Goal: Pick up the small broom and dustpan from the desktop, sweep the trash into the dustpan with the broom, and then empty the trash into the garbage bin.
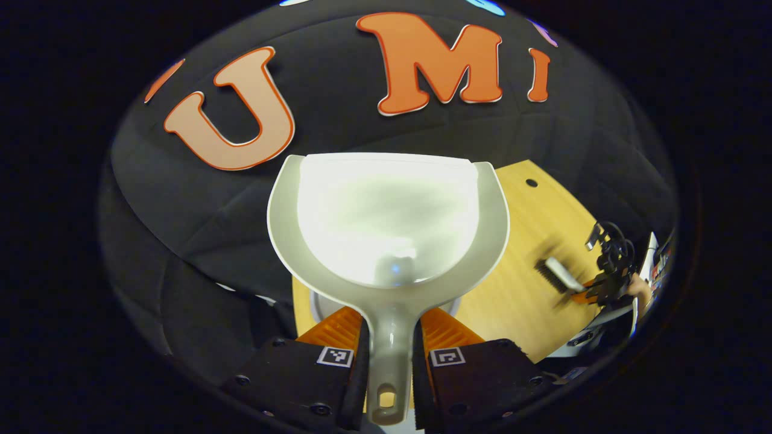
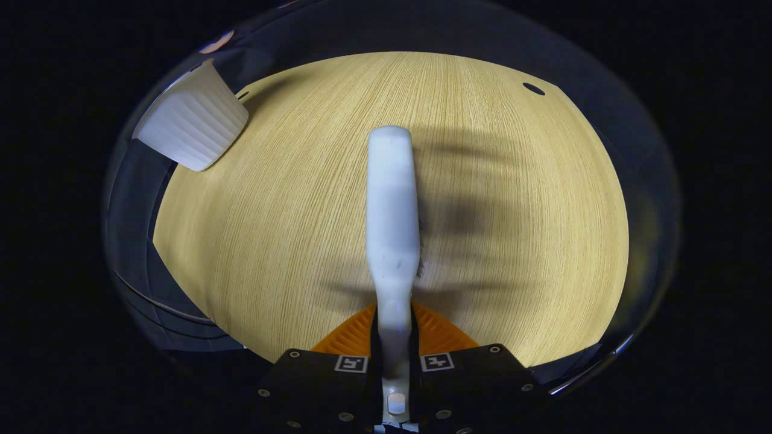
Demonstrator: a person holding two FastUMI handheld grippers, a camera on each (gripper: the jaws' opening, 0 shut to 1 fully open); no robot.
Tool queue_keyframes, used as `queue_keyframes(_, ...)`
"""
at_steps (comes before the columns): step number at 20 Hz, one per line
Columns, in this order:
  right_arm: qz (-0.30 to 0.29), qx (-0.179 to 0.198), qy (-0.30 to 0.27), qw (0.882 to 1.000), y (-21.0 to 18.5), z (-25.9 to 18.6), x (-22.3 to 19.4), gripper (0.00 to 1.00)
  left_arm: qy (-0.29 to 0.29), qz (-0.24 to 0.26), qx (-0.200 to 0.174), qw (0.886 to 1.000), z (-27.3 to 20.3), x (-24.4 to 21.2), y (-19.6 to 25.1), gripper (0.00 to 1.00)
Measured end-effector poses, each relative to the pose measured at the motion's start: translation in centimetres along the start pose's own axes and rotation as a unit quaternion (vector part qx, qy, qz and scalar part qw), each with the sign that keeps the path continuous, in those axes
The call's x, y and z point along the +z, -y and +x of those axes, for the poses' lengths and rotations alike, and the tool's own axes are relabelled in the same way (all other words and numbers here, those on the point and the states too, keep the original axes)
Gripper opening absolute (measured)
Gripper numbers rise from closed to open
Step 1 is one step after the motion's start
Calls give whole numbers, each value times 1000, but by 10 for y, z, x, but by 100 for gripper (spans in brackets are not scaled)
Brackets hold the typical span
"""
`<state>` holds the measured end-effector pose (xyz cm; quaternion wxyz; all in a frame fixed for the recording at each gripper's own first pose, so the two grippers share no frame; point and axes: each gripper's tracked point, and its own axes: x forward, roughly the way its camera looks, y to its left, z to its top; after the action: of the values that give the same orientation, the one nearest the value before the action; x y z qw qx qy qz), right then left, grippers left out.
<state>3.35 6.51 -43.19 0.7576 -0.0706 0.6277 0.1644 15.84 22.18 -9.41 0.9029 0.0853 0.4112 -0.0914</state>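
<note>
Both tools clamped — broom (image 2: 392,205) bristles hidden, dustpan (image 1: 389,220)

Around the garbage bin (image 2: 192,123), standing at the desktop (image 2: 512,199) edge, the wood lies bare. The dustpan (image 1: 386,217) hangs over it; the broom (image 2: 392,205) stays well apart.

The left gripper view looks forward along its fingers, raised and level, toward the booth wall, with the dustpan (image 1: 389,220) close before the lens. The right gripper view looks steeply down on the desktop (image 2: 271,241) from near above, along the broom (image 2: 392,205). Both views share the desktop (image 1: 531,241); the left gripper view also catches the broom (image 1: 558,274) far off at its right.
</note>
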Motion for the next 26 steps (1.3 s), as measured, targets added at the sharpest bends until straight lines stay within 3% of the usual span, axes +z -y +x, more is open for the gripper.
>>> queue_keyframes(4,-5,-1,1,1000,1,-1,0,17,10,-33,-108,994,-2,0,99,32)
queue_keyframes(7,11,-5,6,1000,6,-2,-2,17,1,-35,-128,991,3,-15,130,32)
queue_keyframes(13,28,-10,10,1000,30,-7,-13,17,-41,-64,-68,995,84,-89,169,32)
queue_keyframes(18,26,-11,12,1000,35,-6,-13,17,-126,-92,-58,986,144,-180,208,32)
queue_keyframes(20,26,-15,15,999,36,-6,-10,17,-148,-77,-37,985,160,-211,208,32)
queue_keyframes(24,23,-18,20,999,36,-6,-11,17,-174,-123,-38,976,173,-242,213,32)
queue_keyframes(26,22,-20,20,999,35,-7,-10,17,-181,-121,-29,976,179,-247,212,33)
